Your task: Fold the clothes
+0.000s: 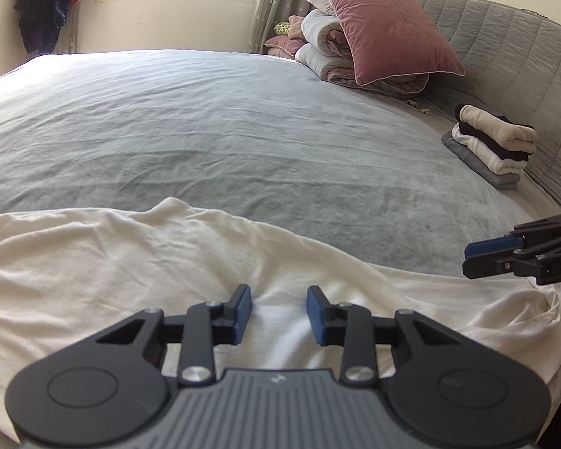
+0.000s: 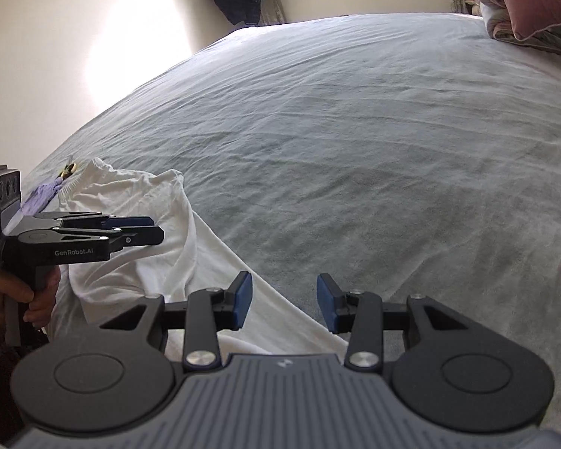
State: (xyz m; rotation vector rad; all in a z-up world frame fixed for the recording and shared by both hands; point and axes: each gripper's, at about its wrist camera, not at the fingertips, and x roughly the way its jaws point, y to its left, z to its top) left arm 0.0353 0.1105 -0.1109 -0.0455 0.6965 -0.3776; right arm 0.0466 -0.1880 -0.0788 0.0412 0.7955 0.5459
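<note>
Both my hand-held grippers, left (image 1: 278,312) and right (image 2: 284,301), hover part-open and empty over the shirt (image 1: 131,262); only the left view shows the folded stack (image 1: 493,146).

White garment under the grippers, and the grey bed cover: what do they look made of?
White garment: looks like thin, matte cotton jersey; it drapes in soft, rounded wrinkles with no shine. Grey bed cover: seems a brushed, slightly fuzzy fabric, perhaps fleece or flannel; its mottled nap shows no weave.
</note>
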